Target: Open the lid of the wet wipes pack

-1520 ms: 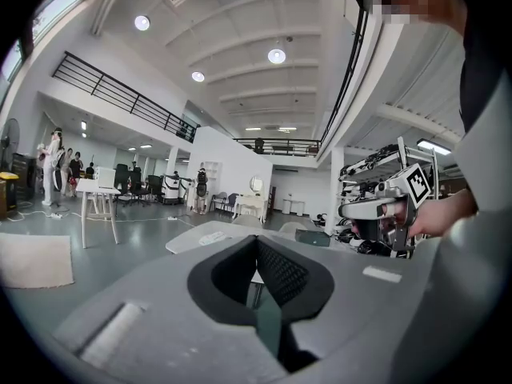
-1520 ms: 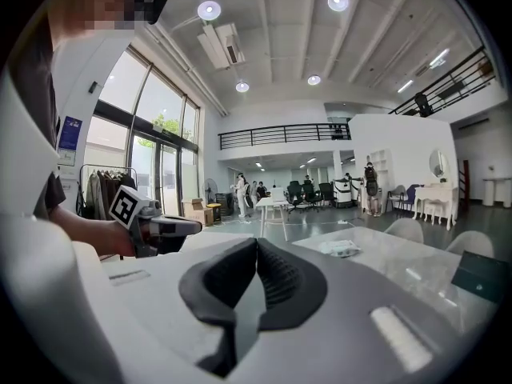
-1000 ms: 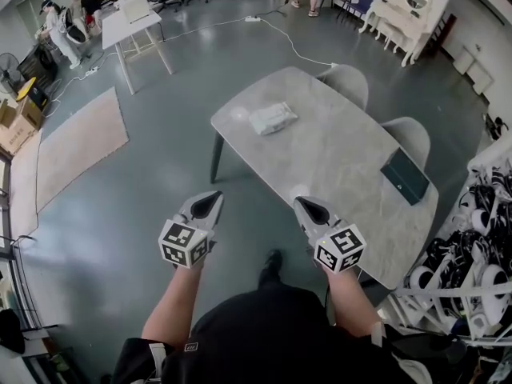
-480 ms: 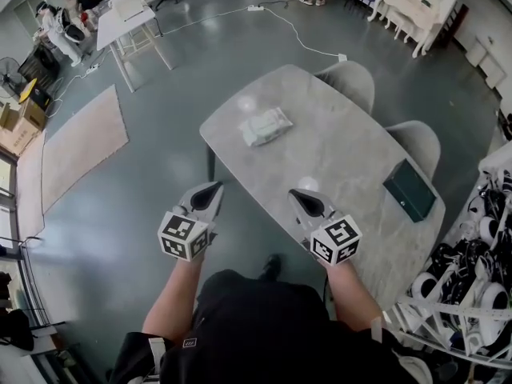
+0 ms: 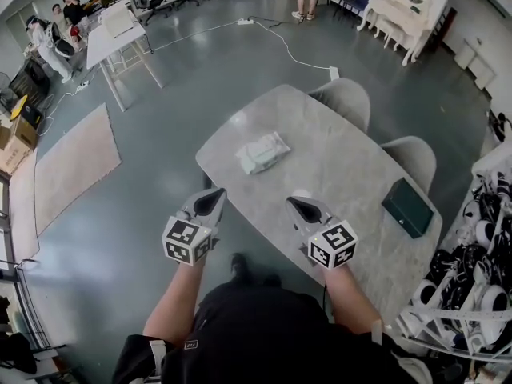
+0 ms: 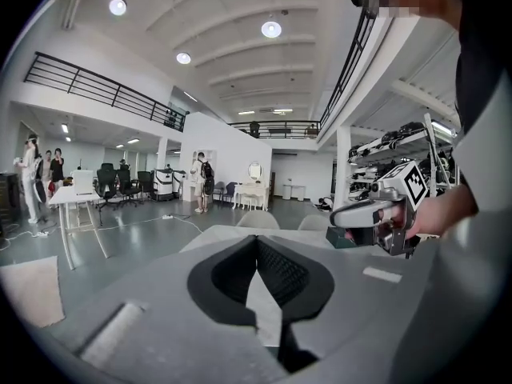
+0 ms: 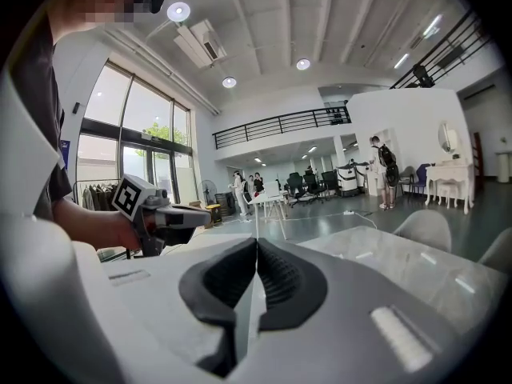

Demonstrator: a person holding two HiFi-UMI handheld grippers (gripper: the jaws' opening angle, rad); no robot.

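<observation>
Two tongs are held out side by side in the near part of the scene, one in each of the person's hands, and each carries one marker cube. The left tongs point(image 5: 214, 198) are clenched, their two dark pads pressed tip to tip with nothing between them, and they hang over the grey floor just off the near-left edge of the tabletop point(image 5: 344, 174). The right tongs point(image 5: 298, 206) are clenched in the same way and are just as empty; they point over the near edge of that marbled grey tabletop. Only two things lie on it. One is the wet wipes pack point(image 5: 262, 152), a pale crinkled packet lying flat near the far-left corner, well apart from both tongs, its lid too small to make out. The other is a single dark green box point(image 5: 408, 207) near the right end, well apart from the pack. Two pale grey chairs stand at the far side of the tabletop, one chair point(image 5: 344, 99) further left and a second chair point(image 5: 410, 158) to its right. On the floor to the left lies one beige rug point(image 5: 72, 162), and beyond it stands one white folding table point(image 5: 120, 32). A small group of people point(image 5: 56, 24) stands at the far left, too small to count surely. One rack of shoes point(image 5: 472, 270) fills the near right corner.
</observation>
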